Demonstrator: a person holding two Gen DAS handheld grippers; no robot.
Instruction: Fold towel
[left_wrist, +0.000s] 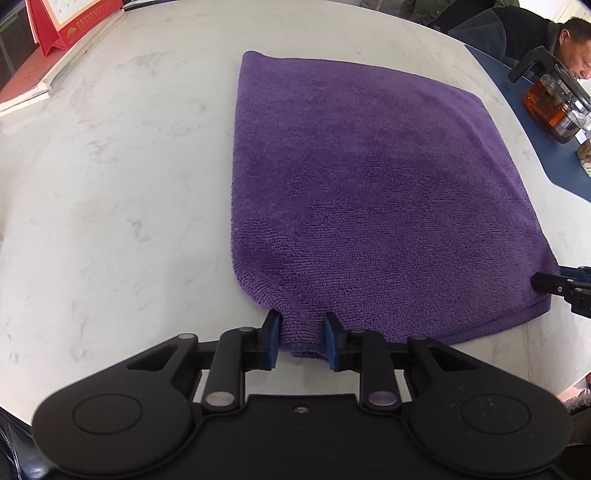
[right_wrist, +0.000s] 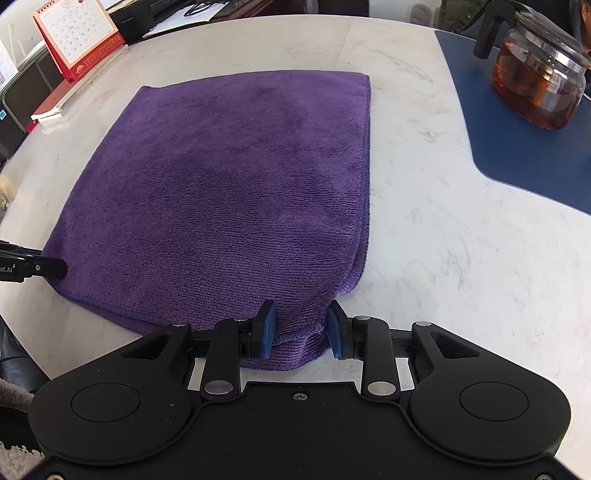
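Towel (left_wrist: 369, 192), purple and folded, lies flat on the white marble table (left_wrist: 110, 184). Left gripper (left_wrist: 301, 341) pinches its near left corner; right gripper (right_wrist: 301, 332) is clamped on its near right corner. A red desk calendar (right_wrist: 79, 40) stands behind, its print unreadable.
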